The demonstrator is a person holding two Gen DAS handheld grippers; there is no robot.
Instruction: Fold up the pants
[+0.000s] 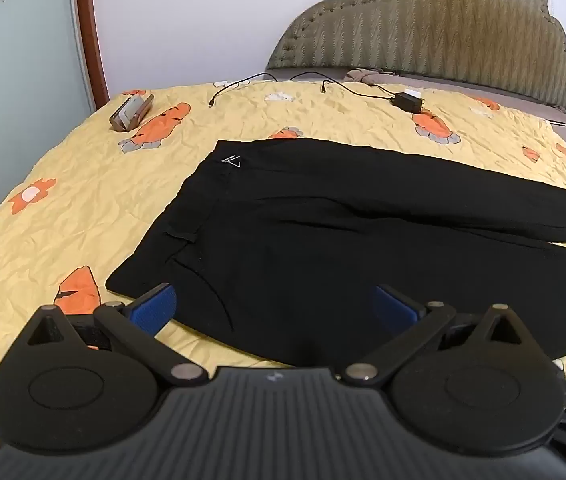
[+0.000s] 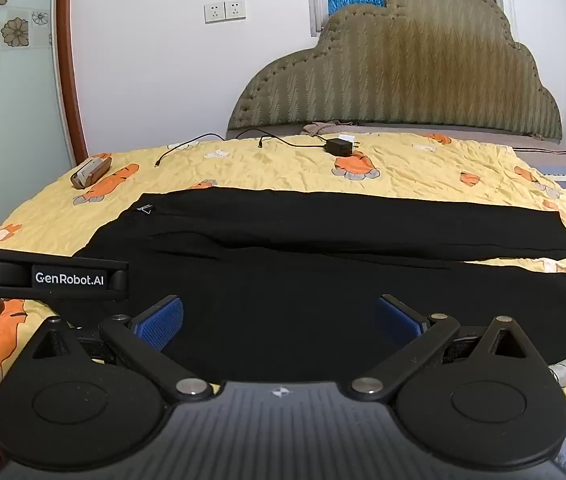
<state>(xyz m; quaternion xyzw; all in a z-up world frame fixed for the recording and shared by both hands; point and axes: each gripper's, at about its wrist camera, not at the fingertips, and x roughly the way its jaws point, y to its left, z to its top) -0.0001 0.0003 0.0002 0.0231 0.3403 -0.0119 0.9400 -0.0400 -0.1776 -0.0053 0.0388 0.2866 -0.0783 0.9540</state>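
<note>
Pants spread flat, fold not yet begun.
Both the left gripper (image 1: 273,306) and right gripper (image 2: 279,318) hover spread wide and empty over the near edge of the pants (image 1: 323,232); next, pinch that edge.

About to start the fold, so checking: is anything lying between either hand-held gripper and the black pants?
Nothing visible. The pants lie flat on the bedspread, directly below both open hand-held grippers. The charger sits far beyond them.

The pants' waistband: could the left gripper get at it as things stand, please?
Probably yes: the left gripper is open just over the waistband end of the pants, with nothing between.
</note>
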